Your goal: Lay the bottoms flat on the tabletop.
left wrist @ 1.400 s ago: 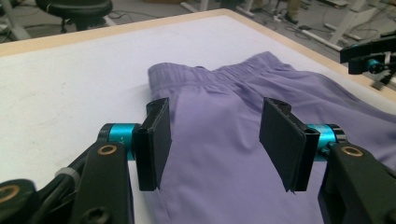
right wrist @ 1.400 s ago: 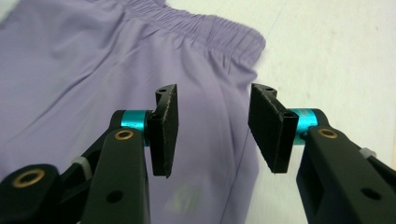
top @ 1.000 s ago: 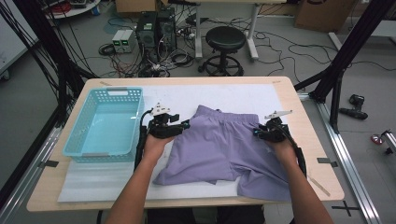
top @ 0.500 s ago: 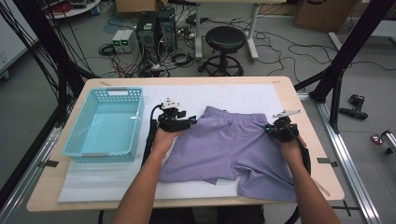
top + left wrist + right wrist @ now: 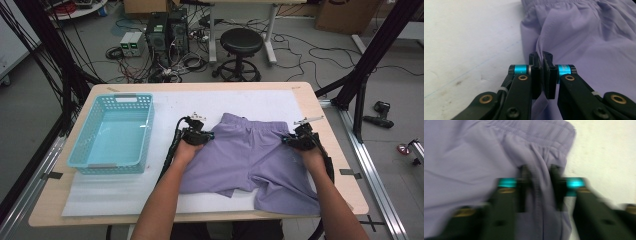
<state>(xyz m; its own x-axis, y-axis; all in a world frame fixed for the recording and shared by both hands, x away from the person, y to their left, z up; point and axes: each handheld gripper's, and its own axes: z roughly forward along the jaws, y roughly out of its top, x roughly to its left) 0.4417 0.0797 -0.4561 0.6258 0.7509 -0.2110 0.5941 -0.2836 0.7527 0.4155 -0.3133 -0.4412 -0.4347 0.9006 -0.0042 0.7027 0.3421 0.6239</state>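
Purple shorts [image 5: 250, 160] lie spread on the white mat [image 5: 250, 102], waistband toward the far side. My left gripper [image 5: 197, 135] sits at their left edge; in the left gripper view its jaws [image 5: 543, 56] have just been closing and now pinch a raised fold of the shorts [image 5: 586, 37]. My right gripper [image 5: 300, 140] is at the right edge near the waistband. The right gripper view is blurred, but a bunched ridge of the shorts [image 5: 474, 157] sits clamped between the jaws of my right gripper [image 5: 539, 172].
A light blue plastic basket [image 5: 107, 167] stands on the left part of the table with nothing in it. The mat covers most of the wooden tabletop [image 5: 345, 185]. Beyond the far edge are a black stool [image 5: 241, 42], computer boxes and cables on the floor.
My left gripper has moved right onto the shorts' left edge and shut on a fold there. My right gripper has stayed at the right edge, gripping the cloth.
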